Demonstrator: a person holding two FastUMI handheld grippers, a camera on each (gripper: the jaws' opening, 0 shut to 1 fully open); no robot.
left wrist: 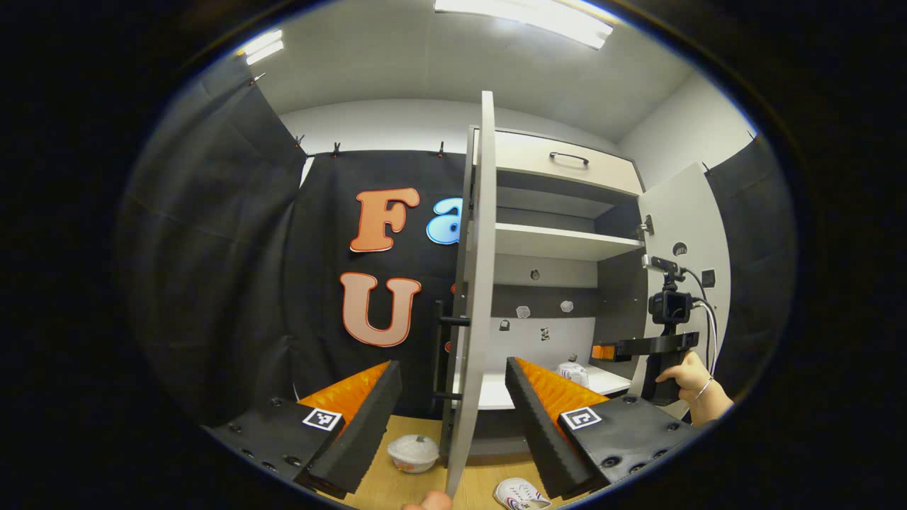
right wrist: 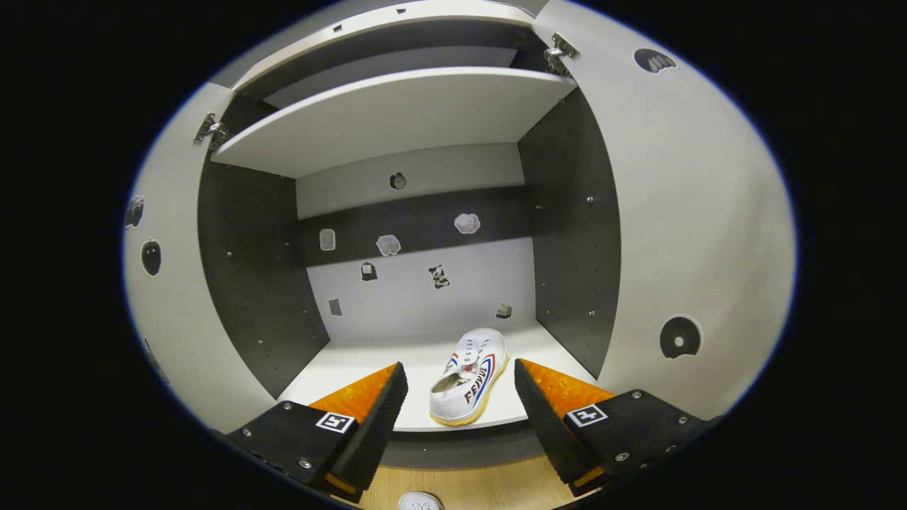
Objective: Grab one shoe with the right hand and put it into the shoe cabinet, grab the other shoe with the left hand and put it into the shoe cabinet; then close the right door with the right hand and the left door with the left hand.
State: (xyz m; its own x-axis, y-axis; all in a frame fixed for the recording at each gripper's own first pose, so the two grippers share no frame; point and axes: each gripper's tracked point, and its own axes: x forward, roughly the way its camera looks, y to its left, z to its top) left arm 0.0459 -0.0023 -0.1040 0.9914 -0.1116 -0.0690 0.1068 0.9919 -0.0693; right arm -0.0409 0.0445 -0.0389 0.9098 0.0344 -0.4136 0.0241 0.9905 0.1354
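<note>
Fingers of the right gripper (right wrist: pixel 457 418) stand wide apart with nothing between them, parted on either side of the white shoe (right wrist: pixel 469 377) that lies on the lower shelf (right wrist: pixel 354 361) of the shoe cabinet (right wrist: pixel 574 212); the shoe sits near the shelf's front edge, heel toward the camera and toe pointing to the back wall, apart from both fingers. That reads as a shoe set down and let go, the wide spread leaving room to draw clear without nudging it. In the left gripper view, the left gripper (left wrist: pixel 453 407) is likewise spread wide and holds nothing, its fingers straddling the edge of the open left door (left wrist: pixel 476 283), which stands nearly edge-on to the camera. Beyond that door the right gripper (left wrist: pixel 641 348) shows, held by a hand (left wrist: pixel 691 382) in front of the lower shelf, where the placed shoe (left wrist: pixel 572 372) is just visible. On the wooden floor (left wrist: pixel 375 489) below lies the other shoe (left wrist: pixel 521 494), near the foot of the left door, with a small white lidded bowl (left wrist: pixel 413 452) close beside it on the other side of the door. Judging by this, the first shoe is in, and the left gripper's open fingers suit going down for the second; both doors are open, so closing comes last.
</note>
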